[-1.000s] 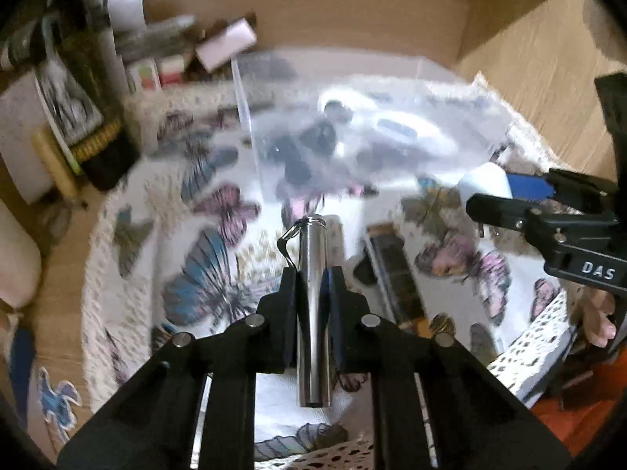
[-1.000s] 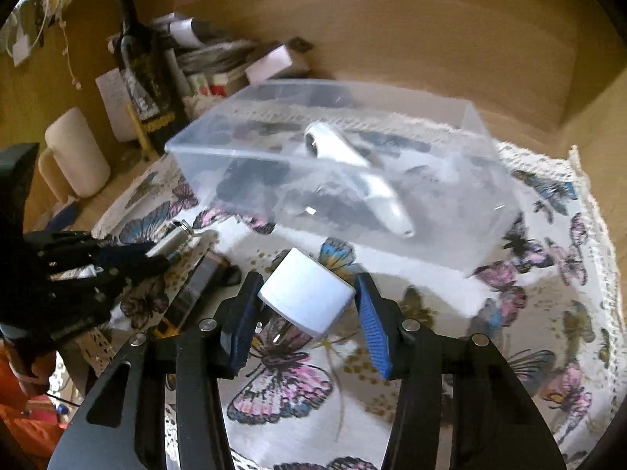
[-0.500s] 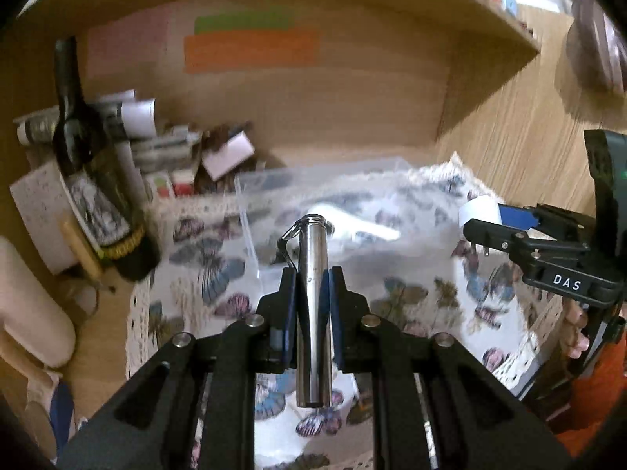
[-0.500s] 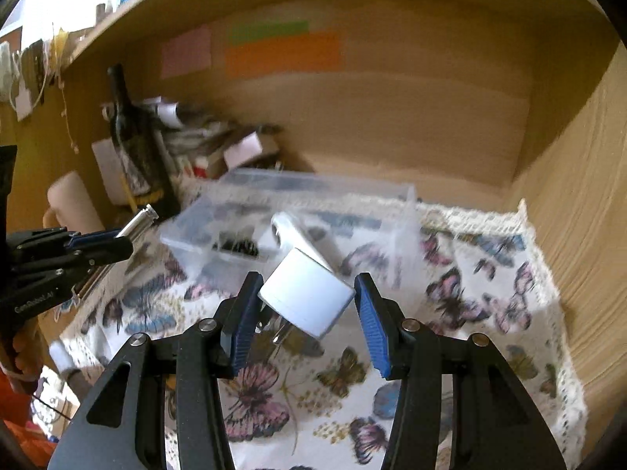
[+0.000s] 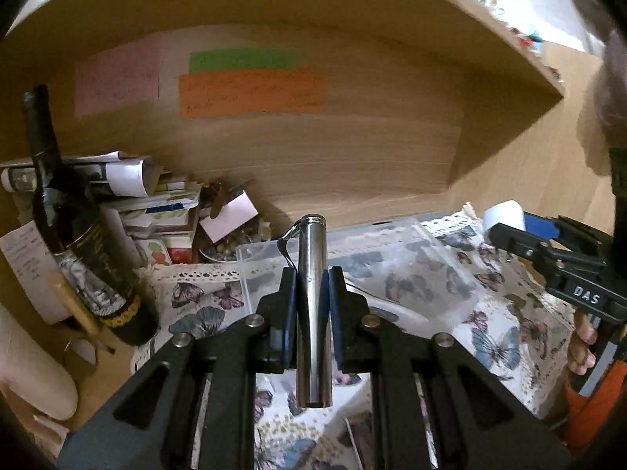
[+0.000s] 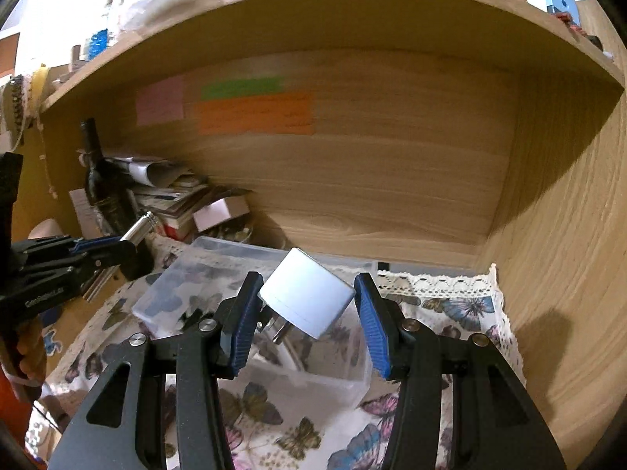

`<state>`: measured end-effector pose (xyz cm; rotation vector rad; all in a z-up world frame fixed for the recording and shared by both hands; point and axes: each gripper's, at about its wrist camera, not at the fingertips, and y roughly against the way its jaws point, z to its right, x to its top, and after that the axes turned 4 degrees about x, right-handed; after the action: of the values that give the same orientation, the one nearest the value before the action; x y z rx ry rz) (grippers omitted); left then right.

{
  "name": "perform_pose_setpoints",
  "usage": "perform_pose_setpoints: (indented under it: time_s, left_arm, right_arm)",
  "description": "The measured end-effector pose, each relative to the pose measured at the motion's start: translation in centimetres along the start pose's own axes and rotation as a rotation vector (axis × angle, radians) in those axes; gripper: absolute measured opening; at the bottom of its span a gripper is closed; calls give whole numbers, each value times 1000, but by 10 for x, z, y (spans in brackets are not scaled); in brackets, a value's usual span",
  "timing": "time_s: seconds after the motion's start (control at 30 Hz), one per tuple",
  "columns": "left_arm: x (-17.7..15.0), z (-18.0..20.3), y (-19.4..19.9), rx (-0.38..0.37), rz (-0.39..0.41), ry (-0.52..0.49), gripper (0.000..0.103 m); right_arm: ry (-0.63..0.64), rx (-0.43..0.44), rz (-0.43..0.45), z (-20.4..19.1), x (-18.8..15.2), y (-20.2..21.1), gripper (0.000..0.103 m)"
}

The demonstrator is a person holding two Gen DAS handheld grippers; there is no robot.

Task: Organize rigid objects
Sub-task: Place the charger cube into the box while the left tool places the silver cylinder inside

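Note:
My left gripper (image 5: pixel 311 301) is shut on a silver metal tube with a wire loop at its tip (image 5: pixel 311 274), held upright-forward above the table. It also shows in the right wrist view (image 6: pixel 139 229). My right gripper (image 6: pixel 307 313) is shut on a white plug adapter (image 6: pixel 309 297) with metal prongs, held tilted above a clear plastic box (image 6: pixel 219 282). The adapter also shows in the left wrist view (image 5: pixel 503 215). The clear box (image 5: pixel 392 258) lies on the butterfly cloth ahead of both grippers; its contents are hard to make out.
A dark wine bottle (image 5: pixel 74 243) stands at the left with stacked papers and small boxes (image 5: pixel 156 203). A white mug (image 5: pixel 27 368) sits at far left. Wooden shelf walls close in behind (image 6: pixel 352 180) and on the right (image 6: pixel 568 235). A dark flat object (image 5: pixel 360 442) lies near the front.
Both grippers have risen and tilted up with their objects still held. The box and cloth now sit lower in view and the shelf's back wall fills the frames.

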<state>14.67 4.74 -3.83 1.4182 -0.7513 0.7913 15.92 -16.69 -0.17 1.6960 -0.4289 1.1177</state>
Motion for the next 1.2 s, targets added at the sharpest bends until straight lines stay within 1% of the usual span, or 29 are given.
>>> perform_pose_setpoints:
  time_s: [0.17, 0.3, 0.4, 0.6, 0.73, 0.8, 1.03, 1.1, 1.17, 1.2]
  left_arm:
    - [-2, -4, -32, 8, -65, 12, 15]
    - [-8, -13, -61, -13, -147, 46, 15]
    - [-11, -19, -76, -12, -186, 60, 15]
    - [-17, -20, -100, -23, -243, 54, 15]
    - [-21, -18, -110, -26, -261, 38, 15]
    - [-21, -16, -110, -26, -259, 31, 15]
    - [-20, -13, -107, -12, -253, 19, 15]
    - [-20, -14, -104, -13, -251, 21, 19]
    - [-18, -14, -99, -11, -242, 21, 28]
    - [-17, -13, -94, -10, -231, 19, 30]
  right_arm:
    - [-19, -4, -65, 11, -4, -29, 45]
    - [-28, -25, -143, 17, -16, -58, 45]
    - [-35, -26, -195, 20, -26, -75, 45]
    - [-33, -21, -249, 22, -35, -92, 45]
    - [2, -31, -258, 15, -36, -96, 45]
    - [3, -19, -273, 14, -37, -101, 45]
    - [10, -22, -291, 11, -39, -105, 45]
    - [12, -21, -288, 10, -38, -104, 45]
    - [10, -17, -278, 8, -36, -99, 46]
    - [11, -14, -270, 8, -35, -96, 48]
